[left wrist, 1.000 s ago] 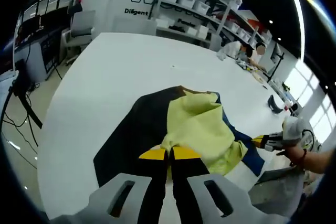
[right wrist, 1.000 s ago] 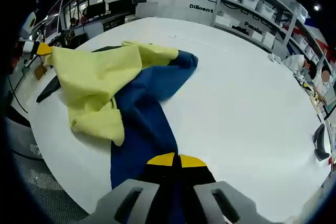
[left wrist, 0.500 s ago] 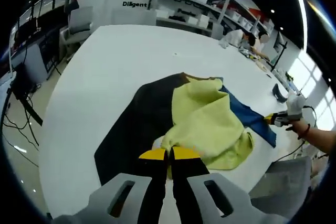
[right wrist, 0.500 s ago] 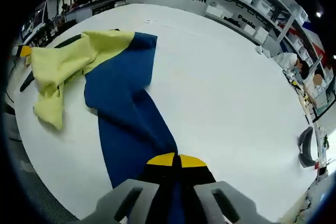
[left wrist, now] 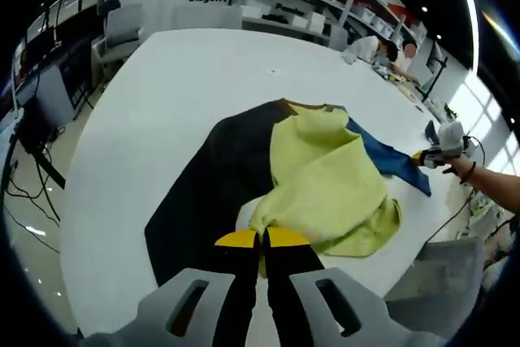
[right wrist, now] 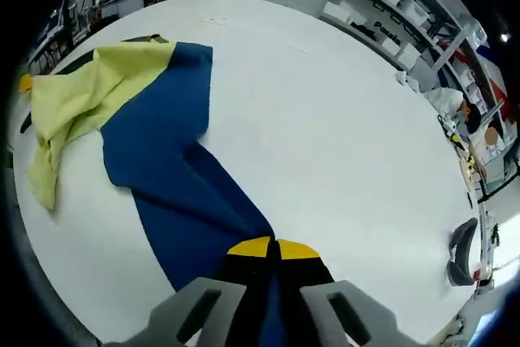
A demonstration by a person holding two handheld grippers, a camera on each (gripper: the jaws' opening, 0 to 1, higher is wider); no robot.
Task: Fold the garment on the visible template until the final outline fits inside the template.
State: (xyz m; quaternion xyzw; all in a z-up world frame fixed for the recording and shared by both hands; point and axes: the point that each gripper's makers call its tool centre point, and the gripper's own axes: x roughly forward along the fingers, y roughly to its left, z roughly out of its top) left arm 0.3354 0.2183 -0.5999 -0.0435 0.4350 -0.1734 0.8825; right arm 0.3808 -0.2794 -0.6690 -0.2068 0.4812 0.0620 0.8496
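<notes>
Yellow cloth fills the middle of the left gripper view: the garment [left wrist: 325, 184] lies crumpled on the white table [left wrist: 162, 95], its pale yellow part heaped over a black template [left wrist: 203, 201] that spreads to the left and toward the camera. The left gripper [left wrist: 260, 239] has its jaws closed together on a yellow edge of the garment, right at the near end of the heap. From there the cloth runs away and to the right, where a blue part stretches out in a narrow band toward the right gripper [left wrist: 424, 157], held in the person's hand [left wrist: 455, 166] at the table's far right edge. So the garment's long axis runs between the two claws, and most of it lies off the template on that side

Blue fabric dominates the right gripper view: the garment [right wrist: 171, 168] rises from the right gripper [right wrist: 272, 247], whose jaws are clamped on the blue end, and runs up and left to the yellow part. The left gripper [right wrist: 26, 83] shows as a yellow tip at the far left, just beside the yellow cloth. A sliver of template [right wrist: 81, 61] peeks out above the yellow. In my judgement the blue end must travel leftward, toward the left gripper, to bring the outline over the template
</notes>
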